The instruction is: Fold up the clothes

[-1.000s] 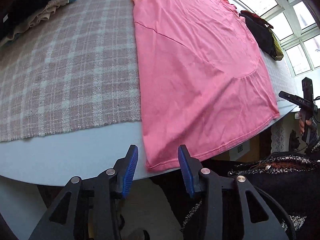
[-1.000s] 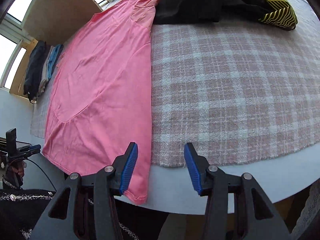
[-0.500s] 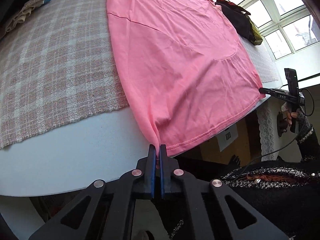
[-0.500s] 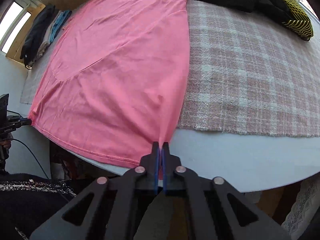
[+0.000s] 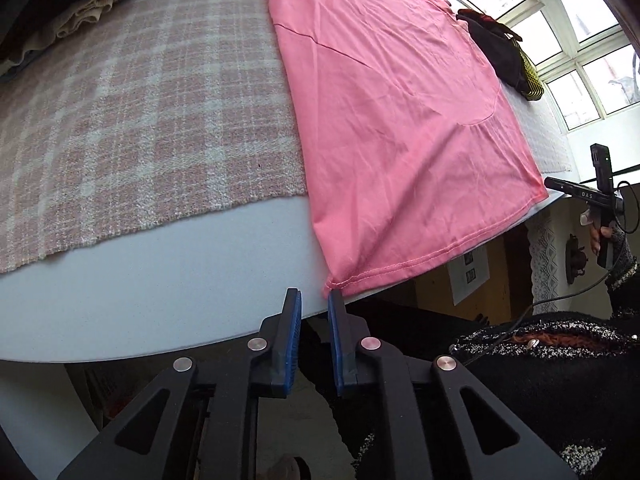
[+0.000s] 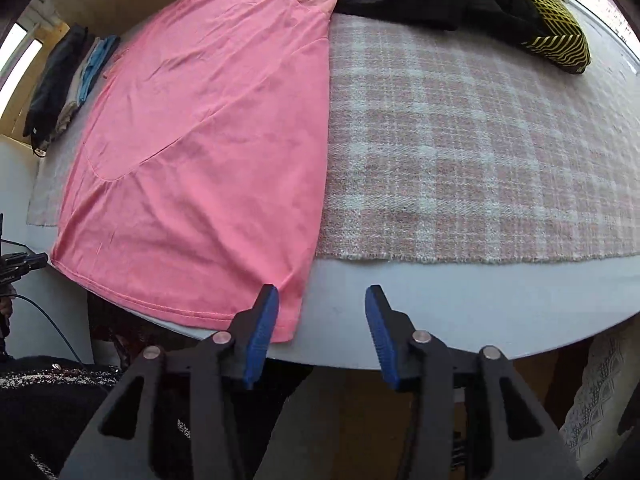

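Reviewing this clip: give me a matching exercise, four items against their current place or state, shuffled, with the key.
Items:
1. pink garment
2. left gripper
3. right gripper
4. yellow-and-black striped item

States:
A. fingers wide apart, holding nothing
B. on the far side of the plaid cloth
C. spread flat, hem at the table edge
D. fingers narrowly apart, just short of the hem corner

Pairs: 1-C, 2-D, 3-A, 4-B
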`<state>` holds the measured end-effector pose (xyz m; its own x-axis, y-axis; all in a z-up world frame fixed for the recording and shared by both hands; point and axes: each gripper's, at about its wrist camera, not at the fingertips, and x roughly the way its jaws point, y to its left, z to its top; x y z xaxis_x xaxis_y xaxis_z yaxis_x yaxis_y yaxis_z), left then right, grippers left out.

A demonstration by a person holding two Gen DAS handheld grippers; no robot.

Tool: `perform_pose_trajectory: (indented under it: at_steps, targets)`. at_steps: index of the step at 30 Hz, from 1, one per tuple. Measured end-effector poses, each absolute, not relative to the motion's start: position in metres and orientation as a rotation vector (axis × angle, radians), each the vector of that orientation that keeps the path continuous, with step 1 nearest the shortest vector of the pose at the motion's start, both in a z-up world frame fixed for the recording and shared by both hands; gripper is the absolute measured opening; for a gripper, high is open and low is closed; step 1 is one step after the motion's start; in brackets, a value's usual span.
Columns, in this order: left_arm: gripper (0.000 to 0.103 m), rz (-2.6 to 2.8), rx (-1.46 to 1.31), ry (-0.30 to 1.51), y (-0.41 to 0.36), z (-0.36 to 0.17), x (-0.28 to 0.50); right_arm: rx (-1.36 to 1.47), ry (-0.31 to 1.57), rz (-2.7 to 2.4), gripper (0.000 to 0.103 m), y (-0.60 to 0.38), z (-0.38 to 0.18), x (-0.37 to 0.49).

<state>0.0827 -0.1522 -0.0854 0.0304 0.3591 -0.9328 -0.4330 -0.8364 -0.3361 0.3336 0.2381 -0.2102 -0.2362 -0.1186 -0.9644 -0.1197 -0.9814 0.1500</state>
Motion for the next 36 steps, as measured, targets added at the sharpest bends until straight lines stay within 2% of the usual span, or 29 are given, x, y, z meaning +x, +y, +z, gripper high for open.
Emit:
perform_pose_trajectory:
  at_steps: [4, 6, 7, 10, 12, 15, 16, 18, 20, 25, 26, 27, 28, 30, 32, 33, 35, 36]
  targets:
    - [0.014, 1.928, -1.667, 0.177, -0.139, -0.055, 0.064, -2.028, 0.265, 2.445, 0.048, 0.224, -0.222, 0.330]
    - [0.015, 1.946, -1.608, 0.217, -0.122, -0.043, 0.050, -2.142, 0.180, 2.393, 0.039, 0.220, -0.228, 0.331]
    - [0.017, 1.945, -1.580, 0.226, -0.110, -0.038, 0.043, -2.164, 0.157, 2.389, 0.038, 0.222, -0.222, 0.330]
    - [0.023, 1.933, -1.479, 0.289, -0.063, -0.022, 0.019, -2.038, 0.251, 2.476, 0.038, 0.250, -0.186, 0.313]
    - [0.023, 1.905, -1.406, 0.348, -0.021, -0.013, 0.000, -1.894, 0.273, 2.576, 0.037, 0.271, -0.158, 0.285]
    - [0.023, 1.861, -1.314, 0.417, 0.046, -0.002, -0.039, -1.739, 0.254, 2.690, 0.027, 0.295, -0.139, 0.213]
    - [0.023, 1.852, -1.295, 0.438, 0.067, 0.001, -0.052, -1.709, 0.264, 2.721, 0.027, 0.302, -0.138, 0.184]
    - [0.023, 1.840, -1.269, 0.459, 0.106, 0.007, -0.080, -1.671, 0.283, 2.745, 0.027, 0.308, -0.149, 0.102]
    - [0.023, 1.836, -1.253, 0.465, 0.143, 0.013, -0.108, -1.710, 0.324, 2.735, 0.027, 0.324, -0.170, 0.055]
    - [0.023, 1.834, -1.226, 0.515, 0.215, 0.025, -0.169, -1.820, 0.321, 2.677, 0.025, 0.358, -0.218, -0.002]
    - [0.024, 1.821, -1.216, 0.532, 0.229, 0.025, -0.180, -1.830, 0.327, 2.656, 0.023, 0.367, -0.223, -0.003]
    - [0.024, 1.799, -1.203, 0.569, 0.247, 0.023, -0.190, -1.832, 0.325, 2.628, 0.008, 0.377, -0.228, -0.002]
    - [0.024, 1.777, -1.190, 0.607, 0.264, 0.021, -0.201, -1.809, 0.320, 2.586, 0.000, 0.389, -0.229, 0.005]
    - [0.028, 1.710, -1.163, 0.711, 0.301, 0.011, -0.218, -1.785, 0.439, 2.545, 0.000, 0.412, -0.224, 0.020]
    - [0.038, 1.627, -1.134, 0.811, 0.340, -0.001, -0.234, -1.764, 0.535, 2.576, 0.004, 0.422, -0.215, 0.030]
    - [0.040, 1.582, -1.120, 0.854, 0.358, -0.008, -0.241, -1.754, 0.534, 2.627, 0.005, 0.417, -0.208, 0.030]
    - [0.041, 1.499, -1.082, 0.943, 0.394, -0.022, -0.251, -1.741, 0.501, 2.711, 0.016, 0.404, -0.197, 0.025]
    - [0.041, 1.463, -1.058, 0.997, 0.409, -0.029, -0.254, -1.733, 0.497, 2.750, 0.030, 0.398, -0.194, 0.020]
